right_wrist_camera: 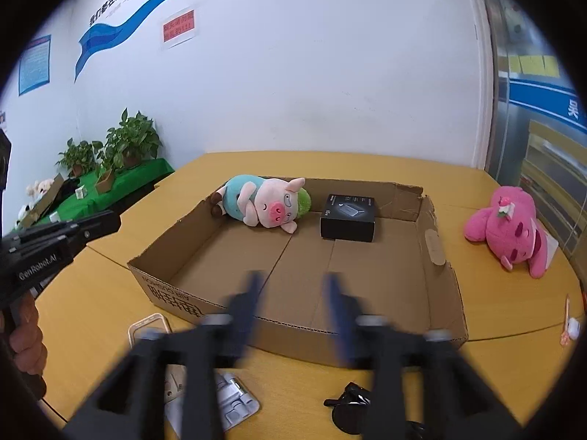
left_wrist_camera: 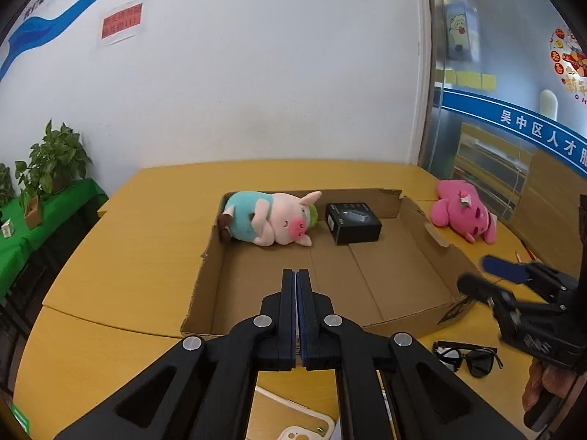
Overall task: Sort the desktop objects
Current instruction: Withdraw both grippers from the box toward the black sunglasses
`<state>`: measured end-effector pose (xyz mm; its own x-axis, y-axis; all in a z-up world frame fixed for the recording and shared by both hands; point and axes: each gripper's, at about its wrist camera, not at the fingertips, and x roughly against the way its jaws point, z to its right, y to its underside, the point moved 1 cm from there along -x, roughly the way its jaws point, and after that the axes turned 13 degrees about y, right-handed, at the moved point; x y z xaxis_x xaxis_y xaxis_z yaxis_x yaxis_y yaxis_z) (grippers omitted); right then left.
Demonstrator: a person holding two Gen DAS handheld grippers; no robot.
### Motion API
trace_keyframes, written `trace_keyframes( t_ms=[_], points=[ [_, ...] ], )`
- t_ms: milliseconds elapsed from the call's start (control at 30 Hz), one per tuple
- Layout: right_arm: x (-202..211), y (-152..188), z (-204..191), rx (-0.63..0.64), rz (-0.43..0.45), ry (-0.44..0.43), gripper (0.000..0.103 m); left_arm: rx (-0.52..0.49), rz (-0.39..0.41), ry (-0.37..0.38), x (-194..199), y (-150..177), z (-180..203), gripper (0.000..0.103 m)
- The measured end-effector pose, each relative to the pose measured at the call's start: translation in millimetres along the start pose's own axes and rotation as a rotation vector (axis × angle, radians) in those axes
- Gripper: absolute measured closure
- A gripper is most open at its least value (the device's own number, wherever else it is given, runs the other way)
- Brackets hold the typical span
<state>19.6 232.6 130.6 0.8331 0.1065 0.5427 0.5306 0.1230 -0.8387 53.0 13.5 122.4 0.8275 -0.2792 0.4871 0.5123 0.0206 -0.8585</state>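
Left wrist view: cardboard tray [left_wrist_camera: 433,234] on the yellow table [left_wrist_camera: 121,267] already holds a plush pig [left_wrist_camera: 271,220] and a black box [left_wrist_camera: 353,223]. Outside remain a pink plush [left_wrist_camera: 464,214], sunglasses [left_wrist_camera: 466,357] and a phone case [right_wrist_camera: 148,326]. Left gripper [left_wrist_camera: 296,275] fingers are closed and empty; right gripper [right_wrist_camera: 291,282] fingers are spread, holding nothing.

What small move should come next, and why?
Probably lower the open right gripper onto the sunglasses. They lie on the table just outside the box, which already holds the pig and a black case. The left gripper is shut and empty.
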Motion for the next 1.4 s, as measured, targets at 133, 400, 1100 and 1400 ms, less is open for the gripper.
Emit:
trace_keyframes(
  t_ms=[133,400,1100,1400],
  points=[
    [6.6,5.1,-2.5,0.014,0.029,0.012,0.017,0.023,0.062,-0.049,6.1,2.8,-5.2,0.009],
    [-7.2,13.6,-2.5,-0.003,-0.005,0.007,0.017,0.020,0.064,-0.059,5.0,8.5,-12.9,0.010],
    [-6.0,54.6,-3.5,-0.014,-0.096,-0.125,0.017,-0.110,-0.039,0.014,-0.9,45.4,-0.9,0.010],
    [6.1,90.7,41.2,0.039,-0.142,-0.161,0.017,-0.150,-0.164,0.132,-7.7,81.9,20.7,0.010]
  ],
)
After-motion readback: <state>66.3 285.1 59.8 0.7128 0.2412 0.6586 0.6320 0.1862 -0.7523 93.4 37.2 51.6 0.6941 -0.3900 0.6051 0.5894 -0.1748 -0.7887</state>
